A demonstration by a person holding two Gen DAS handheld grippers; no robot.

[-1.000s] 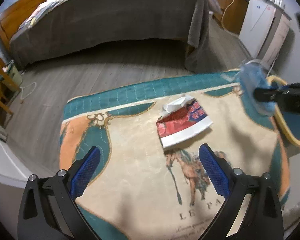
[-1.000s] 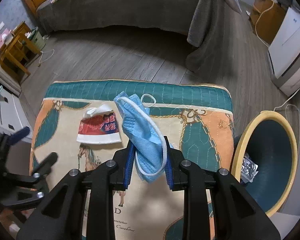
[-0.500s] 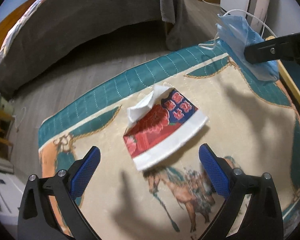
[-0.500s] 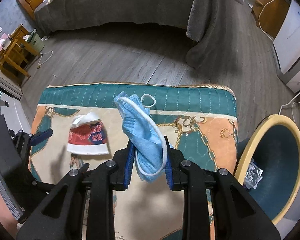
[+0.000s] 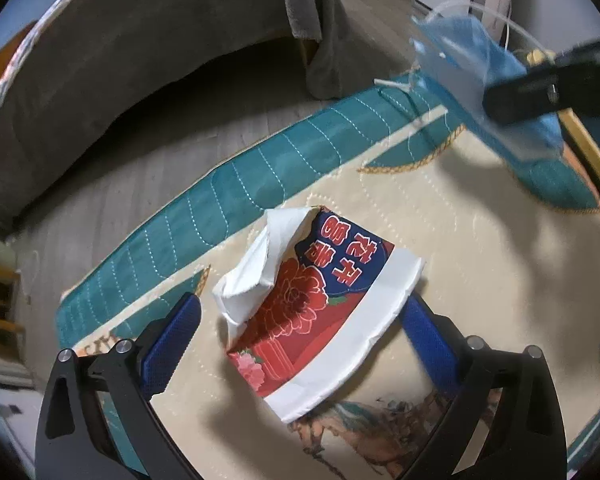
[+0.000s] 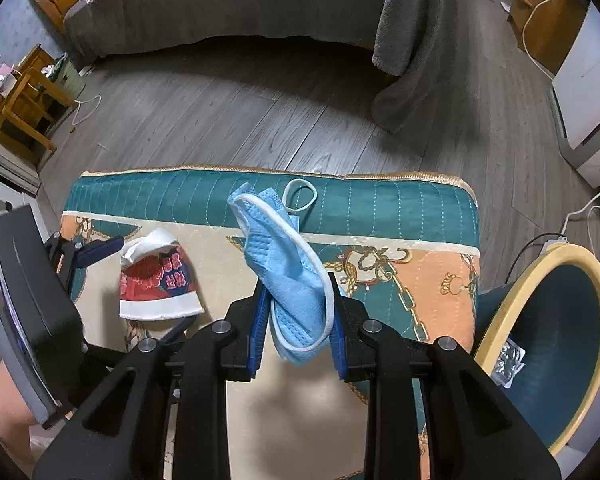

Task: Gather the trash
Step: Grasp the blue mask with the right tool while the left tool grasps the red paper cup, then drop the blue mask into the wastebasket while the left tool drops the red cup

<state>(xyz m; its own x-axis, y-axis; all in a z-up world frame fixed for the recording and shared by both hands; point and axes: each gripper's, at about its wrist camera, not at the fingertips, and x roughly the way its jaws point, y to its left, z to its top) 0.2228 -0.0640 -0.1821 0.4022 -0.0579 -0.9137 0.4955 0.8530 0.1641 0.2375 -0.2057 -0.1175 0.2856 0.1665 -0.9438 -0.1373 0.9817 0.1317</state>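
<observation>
Bedroom floor of grey wood planks, with a grey-covered bed [image 6: 236, 4] along the far side. Nearer the cameras lies a quilted mat [image 6: 400, 216] with a teal border, cream centre and orange and gold chain patterns; everything else is placed relative to this mat.

On the mat's cream centre, toward its left end, lies a crushed paper cup [image 5: 320, 308], red and navy with a flower print and a white rim band, a white tissue stuffed into its torn end. The left gripper [image 5: 300, 344] is spread wide just above the mat, one blue pad on each side of the cup. Whether the pads touch the cup cannot be told.

Above the mat's middle, the right gripper [image 6: 298, 320] is clenched on a crumpled blue face mask [image 6: 288, 276], which hangs free of the mat, one white ear loop sticking up.

Just off the mat's right edge stands a dark blue bin [image 6: 496, 308] with a yellow rim. A silver pill packet [image 6: 510, 362] lies inside it.
</observation>
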